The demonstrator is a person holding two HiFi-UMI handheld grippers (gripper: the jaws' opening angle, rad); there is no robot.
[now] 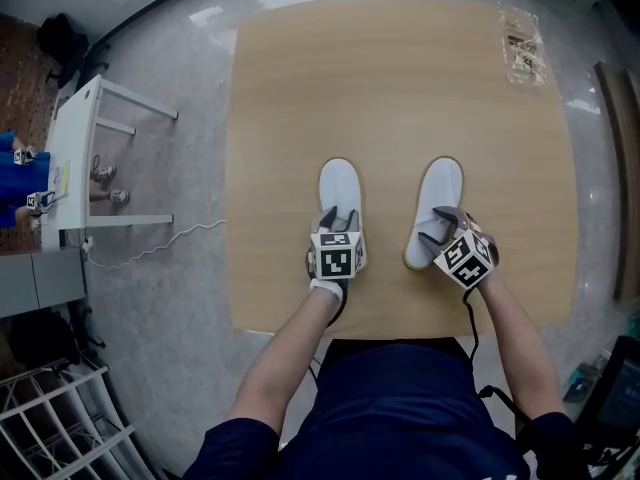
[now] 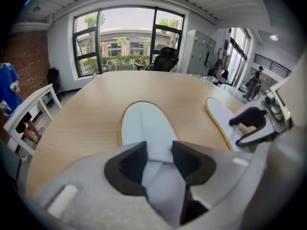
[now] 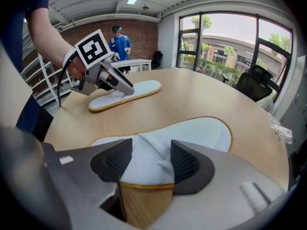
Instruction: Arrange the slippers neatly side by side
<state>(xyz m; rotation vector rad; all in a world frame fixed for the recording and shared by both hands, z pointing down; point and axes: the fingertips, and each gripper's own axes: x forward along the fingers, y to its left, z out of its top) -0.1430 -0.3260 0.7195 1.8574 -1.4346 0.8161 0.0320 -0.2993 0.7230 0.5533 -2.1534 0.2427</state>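
Aligning step: left tool (image 1: 335,219) pinches left flat white cloth slipper (image 1: 338,183), right tool (image 1: 440,227) grips right slipper (image 1: 443,183); next, probably turn it parallel.

No words, brand names or numbers legible anywhere. Closest to a sign: black-and-white square code patterns on the marker cube (image 1: 337,258) of the left gripper (image 1: 339,218) and on the marker cube (image 1: 466,261) of the right gripper (image 1: 441,226), plain blocks without letters or digits. Dark print on a clear packet (image 1: 522,46) near the far right corner of the table (image 1: 400,88), too small to read.
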